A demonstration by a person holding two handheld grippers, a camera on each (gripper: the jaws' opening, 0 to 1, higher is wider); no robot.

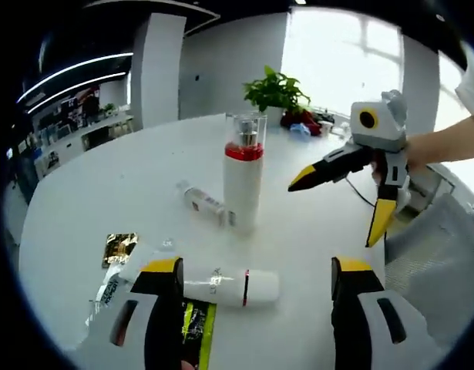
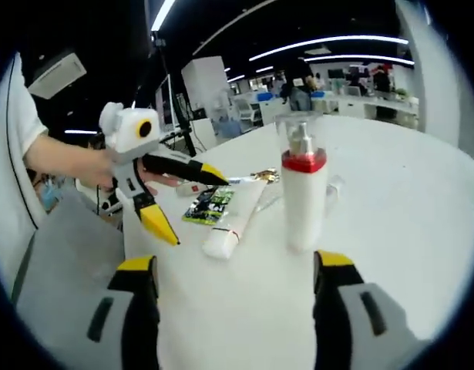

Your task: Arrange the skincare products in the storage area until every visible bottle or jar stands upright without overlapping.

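Observation:
A tall white bottle (image 1: 243,179) (image 2: 304,193) with a red band and a clear cap stands upright on the white table (image 1: 90,193). Beside its base a small clear bottle (image 1: 201,200) lies on its side. A white bottle with a red ring (image 1: 230,287) (image 2: 233,220) lies flat close in front of my left gripper (image 1: 257,267), which is open with nothing between its jaws. My right gripper (image 2: 235,266) (image 1: 338,206) is open too, hovering to the right of the upright bottle. The left gripper (image 2: 190,204) hovers over the flat items in the right gripper view.
A gold sachet (image 1: 119,248) (image 2: 263,176) and a green-black sachet (image 1: 196,327) (image 2: 210,204) lie flat near the lying bottle. A potted plant (image 1: 277,91) stands at the table's far edge. A grey chair (image 1: 429,258) sits at the table's right edge.

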